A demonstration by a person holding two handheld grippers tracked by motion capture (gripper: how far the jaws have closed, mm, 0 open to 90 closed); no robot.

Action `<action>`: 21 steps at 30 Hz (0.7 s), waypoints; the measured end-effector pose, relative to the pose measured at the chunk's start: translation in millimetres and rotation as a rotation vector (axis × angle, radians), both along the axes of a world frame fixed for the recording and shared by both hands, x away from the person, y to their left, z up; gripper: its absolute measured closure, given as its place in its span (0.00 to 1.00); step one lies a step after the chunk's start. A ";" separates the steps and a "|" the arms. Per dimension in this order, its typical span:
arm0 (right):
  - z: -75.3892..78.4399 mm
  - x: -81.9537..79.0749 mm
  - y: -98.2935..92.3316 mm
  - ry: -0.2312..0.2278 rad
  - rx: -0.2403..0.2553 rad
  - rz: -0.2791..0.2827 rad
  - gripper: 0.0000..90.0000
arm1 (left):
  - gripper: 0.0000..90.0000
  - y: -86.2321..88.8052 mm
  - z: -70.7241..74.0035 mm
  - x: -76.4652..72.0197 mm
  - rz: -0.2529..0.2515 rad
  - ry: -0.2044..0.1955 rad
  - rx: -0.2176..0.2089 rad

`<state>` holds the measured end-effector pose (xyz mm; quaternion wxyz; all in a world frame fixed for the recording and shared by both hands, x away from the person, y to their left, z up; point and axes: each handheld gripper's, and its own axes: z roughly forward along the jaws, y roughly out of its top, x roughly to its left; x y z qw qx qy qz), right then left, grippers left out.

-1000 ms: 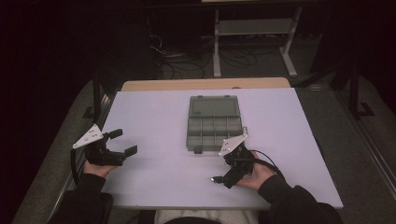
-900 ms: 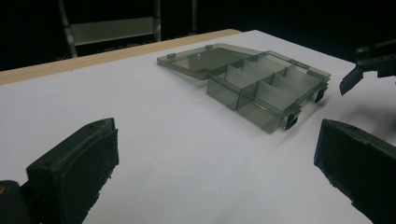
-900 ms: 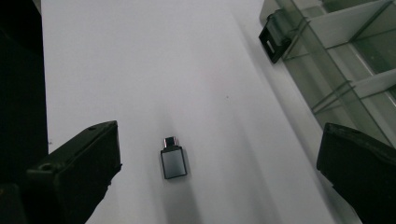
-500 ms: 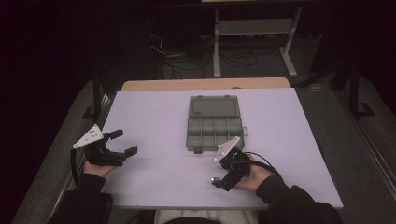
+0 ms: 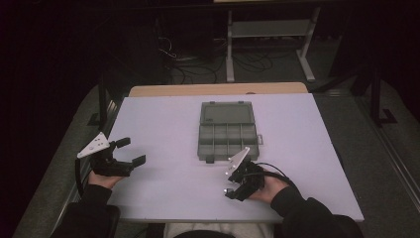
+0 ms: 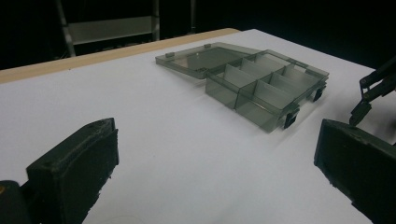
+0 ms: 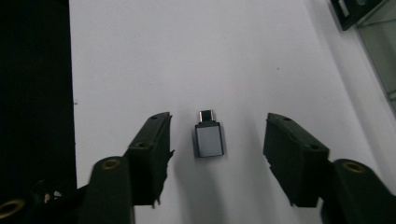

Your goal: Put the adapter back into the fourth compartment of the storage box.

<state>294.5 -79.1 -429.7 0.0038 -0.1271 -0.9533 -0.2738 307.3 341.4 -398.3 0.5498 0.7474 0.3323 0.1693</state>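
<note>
White tabletop [image 5: 168, 124], dark cabled rm.

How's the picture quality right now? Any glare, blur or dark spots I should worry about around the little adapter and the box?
High view: white table evenly lit, surroundings near black, right gripper a dark clump. Right gripper view: small silver adapter sharp, soft shadows beneath the closing jaws, still clear of it. Left gripper view: compartment box fairly sharp, near jaws blurred; no strong glare.

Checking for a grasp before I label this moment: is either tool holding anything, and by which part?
Nothing is held yet. The right tool has just been closing around a small silver adapter lying on the table, pads still clear of its sides. The left tool is open.
</note>
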 end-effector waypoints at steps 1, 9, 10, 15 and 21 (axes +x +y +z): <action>-0.3 -0.2 0.3 0.000 -0.002 0.003 0.50 | 0.00 0.0 0.0 -0.1 0.001 0.000 -0.001; -2.0 -1.5 2.2 0.009 -0.010 0.032 0.67 | 0.00 0.6 0.1 0.0 -0.002 -0.003 -0.003; -2.5 -1.4 2.6 0.003 -0.011 0.033 0.68 | 0.00 0.7 0.1 0.1 -0.001 -0.003 -0.002; -3.6 -2.2 4.5 -0.007 -0.017 0.033 0.75 | 0.00 0.5 0.1 -0.2 0.000 -0.002 -0.004; -3.5 -1.9 4.4 -0.009 -0.018 0.043 0.82 | 0.00 0.5 0.2 -0.3 -0.001 -0.002 -0.003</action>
